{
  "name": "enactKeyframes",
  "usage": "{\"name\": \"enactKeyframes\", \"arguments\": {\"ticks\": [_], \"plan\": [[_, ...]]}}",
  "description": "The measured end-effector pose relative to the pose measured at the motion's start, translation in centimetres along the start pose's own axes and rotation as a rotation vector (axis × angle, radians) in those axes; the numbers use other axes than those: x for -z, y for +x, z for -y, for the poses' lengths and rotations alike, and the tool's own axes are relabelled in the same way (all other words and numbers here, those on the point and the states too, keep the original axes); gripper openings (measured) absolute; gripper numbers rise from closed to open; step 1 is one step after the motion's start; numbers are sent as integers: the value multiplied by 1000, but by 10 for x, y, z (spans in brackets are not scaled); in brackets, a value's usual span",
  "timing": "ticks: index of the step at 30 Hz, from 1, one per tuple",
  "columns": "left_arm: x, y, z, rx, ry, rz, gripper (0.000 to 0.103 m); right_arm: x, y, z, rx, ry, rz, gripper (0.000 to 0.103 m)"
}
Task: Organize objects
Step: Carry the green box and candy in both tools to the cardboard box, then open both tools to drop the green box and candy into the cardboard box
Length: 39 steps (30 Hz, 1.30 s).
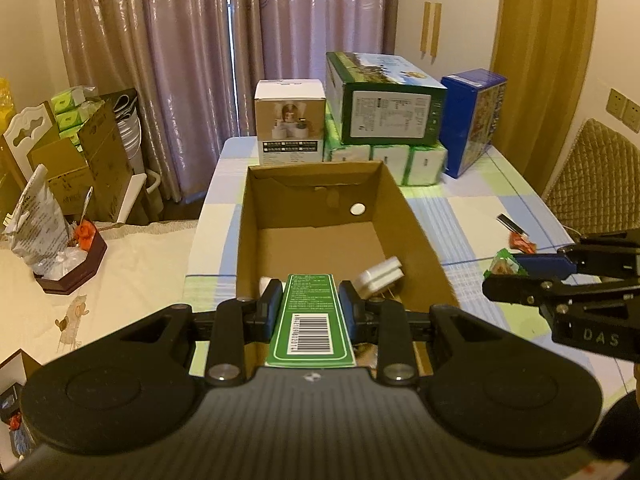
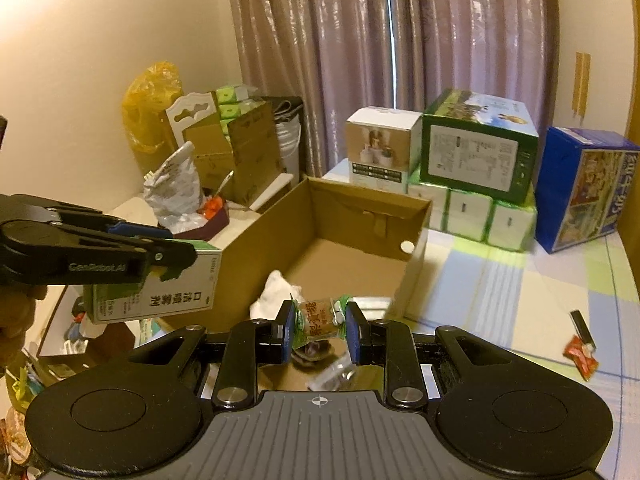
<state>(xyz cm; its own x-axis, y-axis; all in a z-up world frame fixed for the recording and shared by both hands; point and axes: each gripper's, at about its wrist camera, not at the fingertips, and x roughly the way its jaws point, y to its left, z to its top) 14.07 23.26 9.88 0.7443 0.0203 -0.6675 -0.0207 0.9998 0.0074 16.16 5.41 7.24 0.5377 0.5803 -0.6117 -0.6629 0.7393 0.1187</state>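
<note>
A table under a pale checked cloth stands before mauve curtains and cream walls; a second surface on the left is covered in cream cloth. An open cardboard box sits in the middle of the table. The left gripper is clamped on a green-and-white carton with a barcode, held over the box's near edge; from the right wrist view its side shows Chinese print. "GenRobot.AI" is on that gripper's arm and "DAS" on the other's. The right gripper pinches a green snack packet above the box's near end. At the back stand three boxes, white, green and blue. A red wrapper lies on the cloth.
</note>
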Motion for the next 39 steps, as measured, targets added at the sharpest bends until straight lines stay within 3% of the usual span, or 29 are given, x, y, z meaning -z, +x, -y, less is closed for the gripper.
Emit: {"name": "enactKeyframes", "arguments": {"ticks": [9, 13, 23, 29, 31, 33, 39], "plan": [[-11, 46, -9, 11, -9, -21, 26, -9, 39, 8, -7, 15, -31, 23], [-13, 61, -8, -32, 12, -3, 26, -7, 50, 12, -9, 21, -48, 23], [1, 58, -20, -12, -38, -25, 34, 4, 63, 18, -18, 53, -76, 23], [9, 52, -29, -25, -73, -27, 39, 0, 63, 18, -34, 83, -39, 24], [11, 50, -32, -30, -84, -26, 42, -3, 64, 21, -51, 114, -26, 34], [14, 47, -35, -38, -97, -26, 52, -4, 64, 26, -69, 146, -13, 50], [22, 38, -35, -44, -119, -30, 60, -2, 50, 37, -55, 173, 1, 51]]}}
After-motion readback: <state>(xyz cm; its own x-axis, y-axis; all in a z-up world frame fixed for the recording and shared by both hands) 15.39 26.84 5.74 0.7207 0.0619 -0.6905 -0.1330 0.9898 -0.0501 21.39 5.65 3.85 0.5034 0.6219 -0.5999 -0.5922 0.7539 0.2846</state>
